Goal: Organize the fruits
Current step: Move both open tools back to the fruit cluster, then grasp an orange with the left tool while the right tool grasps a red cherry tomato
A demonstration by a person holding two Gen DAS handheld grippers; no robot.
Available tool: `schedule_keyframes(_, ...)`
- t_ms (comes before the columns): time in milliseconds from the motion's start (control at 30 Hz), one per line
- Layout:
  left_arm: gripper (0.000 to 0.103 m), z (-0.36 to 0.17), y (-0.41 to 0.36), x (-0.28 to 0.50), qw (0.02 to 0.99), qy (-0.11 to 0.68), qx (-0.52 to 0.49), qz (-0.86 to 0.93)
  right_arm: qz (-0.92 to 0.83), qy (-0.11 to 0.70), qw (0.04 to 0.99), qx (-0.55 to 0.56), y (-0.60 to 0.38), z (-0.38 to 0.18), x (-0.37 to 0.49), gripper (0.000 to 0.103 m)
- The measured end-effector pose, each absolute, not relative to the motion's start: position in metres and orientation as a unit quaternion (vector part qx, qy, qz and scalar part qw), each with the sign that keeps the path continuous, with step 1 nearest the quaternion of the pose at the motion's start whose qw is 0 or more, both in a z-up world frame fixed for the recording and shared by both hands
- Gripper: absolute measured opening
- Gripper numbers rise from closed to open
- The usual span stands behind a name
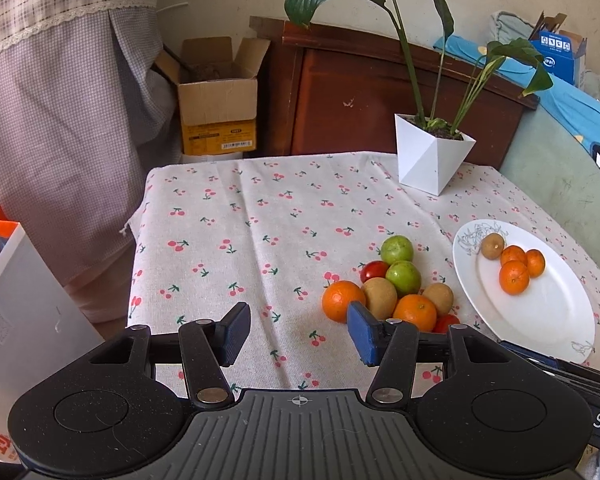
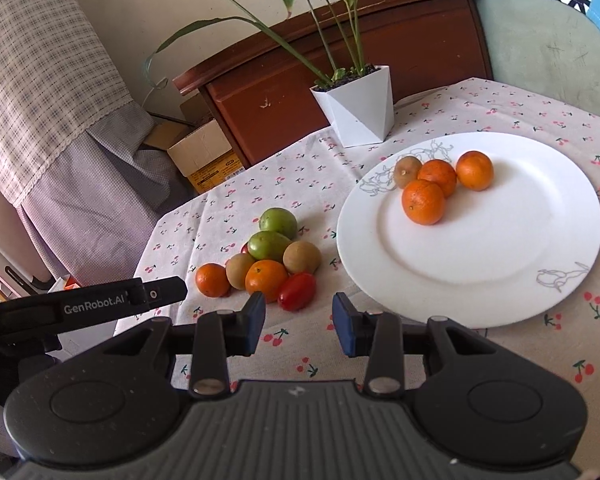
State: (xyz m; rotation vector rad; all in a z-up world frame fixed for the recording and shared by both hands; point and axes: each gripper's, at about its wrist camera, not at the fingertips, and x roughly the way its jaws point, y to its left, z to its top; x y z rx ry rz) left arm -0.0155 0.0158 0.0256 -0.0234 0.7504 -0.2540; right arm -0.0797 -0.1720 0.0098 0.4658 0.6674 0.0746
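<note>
Covering the surface [image 1: 228, 216] is a cherry-print cloth, with a dark wooden headboard [image 1: 340, 96] and a checked curtain [image 1: 60, 80] behind it. On the cloth's far side stands a white faceted pot [image 1: 432, 156] holding a leafy plant [image 1: 420, 40]. A white plate [image 2: 500, 248] sits to the right and carries three small oranges [image 2: 424, 202] bunched together, with one brown fruit [image 2: 406, 172] touching them at the plate's far edge. Just left of the plate, a loose pile of fruit [image 2: 268, 256] rests on the cloth: two green ones at the back, two brown ones and two oranges in the middle, and a red tomato [image 2: 297, 291] nearest the camera; a second red one seems half hidden behind the green pair. An open cardboard box [image 1: 216, 92] stands on the floor beyond the surface. The left hand-held gripper [image 1: 300, 334] hangs just short of the pile, jaws apart and empty, its right pad overlapping the nearest orange in the left wrist view. The right hand-held gripper [image 2: 299, 322] hovers between the pile and the plate, its jaws likewise released around nothing.
</note>
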Motion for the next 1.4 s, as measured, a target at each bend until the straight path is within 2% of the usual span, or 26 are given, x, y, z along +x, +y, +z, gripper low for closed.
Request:
schedule_keyframes(667,0.05,0.002,0.007,-0.001,0.919,0.362,0.003,-0.156,0.031,0.32,0.926,0.199,-0.161,-0.002,-0.058,0.038)
schedule_keyframes(900,0.05,-0.002,0.001,0.001,0.922,0.347,0.004,-0.173,0.022,0.319,0.924,0.21,-0.165,-0.003,-0.057,0.028)
schedule_keyframes(1033,0.049,-0.004,-0.003,0.001,0.923,0.34,0.006,-0.179,0.02,0.319,0.922,0.219,-0.168,-0.003,-0.057,0.026)
schedule_keyframes(1200,0.04,-0.004,-0.006,0.001,0.923,0.334,0.015,-0.193,0.018,0.319,0.922,0.22,-0.169,-0.003,-0.057,0.026)
schedule_keyframes(1300,0.039,-0.005,-0.008,0.0,0.922,0.331,0.02,-0.197,0.017,0.32,0.922,0.219,-0.169,-0.004,-0.057,0.024)
schedule_keyframes(1400,0.028,-0.005,-0.008,0.0,0.921,0.33,0.02,-0.203,0.018,0.321,0.922,0.218,-0.168,-0.003,-0.057,0.023)
